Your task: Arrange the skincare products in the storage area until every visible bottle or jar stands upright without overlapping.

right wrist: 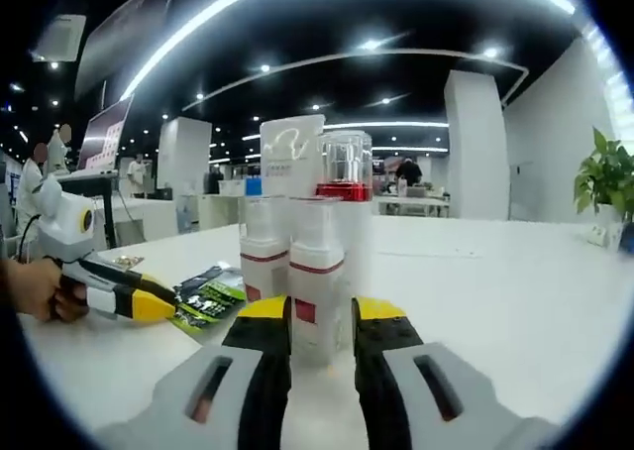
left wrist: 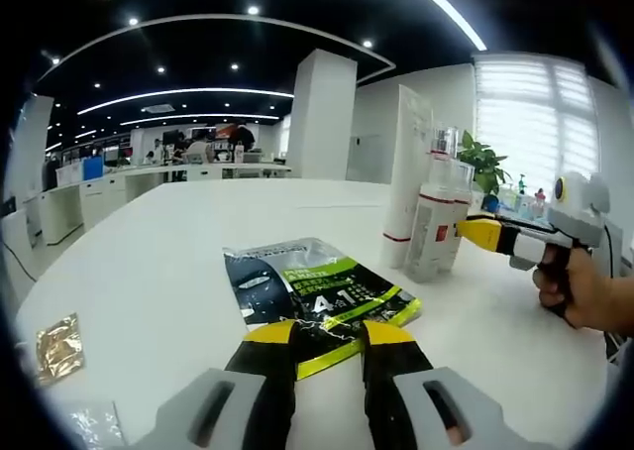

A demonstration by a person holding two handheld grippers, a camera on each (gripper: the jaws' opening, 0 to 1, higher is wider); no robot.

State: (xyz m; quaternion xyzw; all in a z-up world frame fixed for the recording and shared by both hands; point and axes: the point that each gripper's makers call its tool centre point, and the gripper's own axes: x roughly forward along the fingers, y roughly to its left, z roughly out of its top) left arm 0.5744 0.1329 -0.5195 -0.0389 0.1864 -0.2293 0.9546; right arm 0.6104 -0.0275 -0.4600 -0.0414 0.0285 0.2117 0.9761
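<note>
Two white bottles (right wrist: 292, 272), one tall box (right wrist: 291, 158), one green sachet (left wrist: 315, 296), two tools

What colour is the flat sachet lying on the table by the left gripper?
The sachet is black with a bright green band and white lettering; clearest in the left gripper view.

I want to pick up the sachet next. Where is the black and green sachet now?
The black and green sachet lies flat on the white table, just ahead of the left gripper, left of the standing bottles.
</note>
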